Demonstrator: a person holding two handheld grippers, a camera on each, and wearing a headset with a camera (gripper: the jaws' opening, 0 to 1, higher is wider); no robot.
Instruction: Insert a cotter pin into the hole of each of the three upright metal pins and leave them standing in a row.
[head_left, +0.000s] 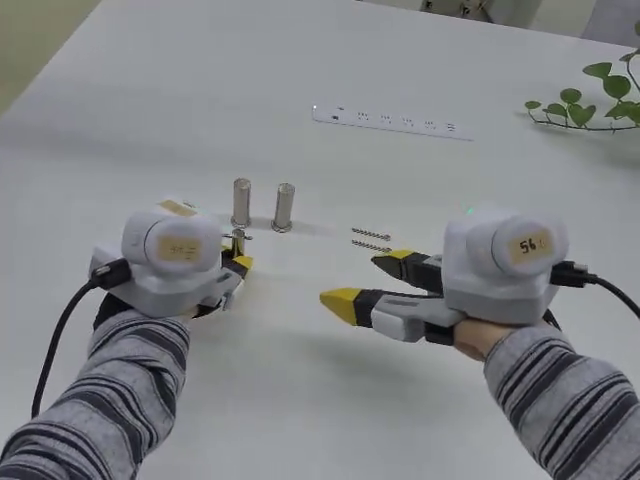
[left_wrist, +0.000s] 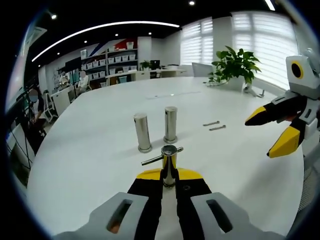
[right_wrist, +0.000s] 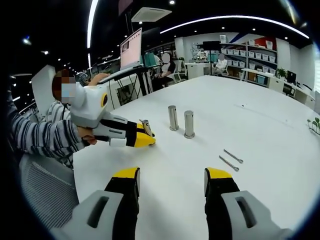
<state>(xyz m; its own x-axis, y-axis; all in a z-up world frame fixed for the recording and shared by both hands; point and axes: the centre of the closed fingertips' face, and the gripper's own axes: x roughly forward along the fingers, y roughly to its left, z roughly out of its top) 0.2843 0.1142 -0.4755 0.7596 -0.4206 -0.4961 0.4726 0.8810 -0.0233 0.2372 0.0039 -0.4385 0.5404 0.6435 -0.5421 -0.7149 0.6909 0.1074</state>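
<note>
- Head view: left gripper, lower left of frame, pressed together on one metal pin, held upright on the tabletop.
- Left gripper view, centre: a cotter pin goes crosswise thru the hole near the top of that held pin, w/ its ends sticking out both sides. By my read, 1 of 3 is done.
- Two bare metal pins stand upright side by side just above the held one in the head view, apart from each other. No cotter pin visible in either, so 2 are left.
- Two loose cotter pins lie flat and parallel on the tabletop, centre-right of frame, between the bare pins and the right gripper. That matches the no. needed.
- Right gripper, lower right of frame, jaws spread wide w/ nothing btwn them. Tips point toward the loose cotter pins, near but not touching.
- Row: the held pin sits in front of the other two, not in line w/ them. Prob needs setting beside them at the end.
- Next, as a guess: let go of the finished pin, grip a bare one, and pick up a loose cotter pin w/ the right gripper.
</note>
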